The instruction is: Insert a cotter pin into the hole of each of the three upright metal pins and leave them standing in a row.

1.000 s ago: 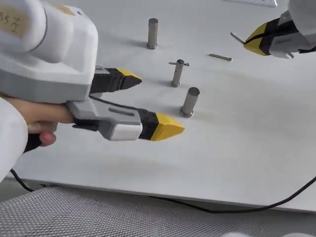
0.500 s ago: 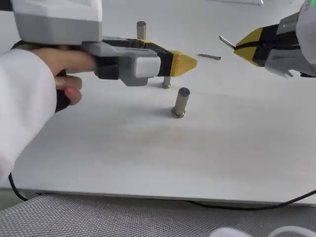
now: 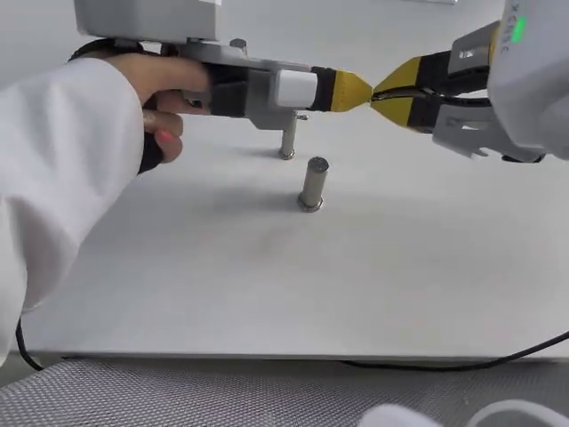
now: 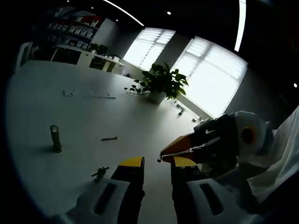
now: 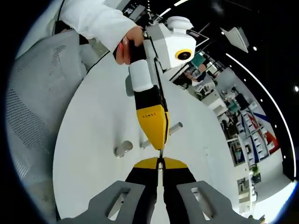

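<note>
Left gripper [image 3: 356, 91] and right gripper [image 3: 384, 92] meet tip to tip, upper centre of head view, above the desk [image 3: 267, 267]. Right jaws pinched on a cotter pin [image 5: 160, 155]. I read the left jaws as narrowly parted, pin end between them. Lower down: front metal pin [image 3: 313, 182] bare, middle pin [image 3: 289, 142] already crossed. Spare cotter pin [image 4: 109, 138] lies mid-left in left gripper view.

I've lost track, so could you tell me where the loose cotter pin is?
In the left gripper view, the loose cotter pin lies flat on the table, right of the far upright pin.
</note>
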Tool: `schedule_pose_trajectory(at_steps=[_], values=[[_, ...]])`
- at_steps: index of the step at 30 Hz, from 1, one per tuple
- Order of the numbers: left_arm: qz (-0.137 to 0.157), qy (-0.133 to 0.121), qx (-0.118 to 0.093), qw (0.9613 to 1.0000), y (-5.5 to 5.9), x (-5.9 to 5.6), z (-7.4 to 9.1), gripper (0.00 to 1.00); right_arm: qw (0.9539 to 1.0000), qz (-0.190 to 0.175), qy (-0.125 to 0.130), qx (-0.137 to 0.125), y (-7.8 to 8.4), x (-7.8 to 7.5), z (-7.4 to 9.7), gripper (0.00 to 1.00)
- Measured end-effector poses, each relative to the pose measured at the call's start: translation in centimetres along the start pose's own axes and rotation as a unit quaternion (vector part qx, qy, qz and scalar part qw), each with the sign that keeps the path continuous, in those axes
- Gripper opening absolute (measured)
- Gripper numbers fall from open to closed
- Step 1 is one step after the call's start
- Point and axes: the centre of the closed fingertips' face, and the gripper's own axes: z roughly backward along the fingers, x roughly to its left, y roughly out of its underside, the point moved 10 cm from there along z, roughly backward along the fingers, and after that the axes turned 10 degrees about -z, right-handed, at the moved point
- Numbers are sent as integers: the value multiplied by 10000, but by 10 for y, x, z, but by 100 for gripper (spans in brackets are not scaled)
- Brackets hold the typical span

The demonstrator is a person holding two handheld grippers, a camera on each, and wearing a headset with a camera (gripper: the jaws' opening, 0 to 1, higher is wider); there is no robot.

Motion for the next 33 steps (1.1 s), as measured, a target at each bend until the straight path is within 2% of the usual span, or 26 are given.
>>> schedule_pose_trajectory(at_steps=[5,11,16,19,23,26,29,33], values=[[141,-2,39,9999,1,2,0,10,10000,-2,-7,-32,-2,1,-1,0],[285,65,100,9995,3,2,2,7,9999,35,-52,-79,-6,3,-4,0],[288,139,154,9994,6,0,4,3,9998,83,-144,-87,-8,5,-6,0],[445,203,177,9986,7,-1,5,1,9998,97,-177,-85,-9,7,-6,0],[507,189,215,9983,7,-2,5,1,9997,121,-212,-84,-9,7,-7,0],[748,159,249,9968,7,-3,6,1,9996,118,-234,-95,-8,7,-7,0],[605,156,281,9977,8,-3,6,0,9992,190,-314,-154,-8,8,-7,0],[663,142,381,9970,10,-3,6,0,9990,112,-411,-158,-8,11,-7,0]])
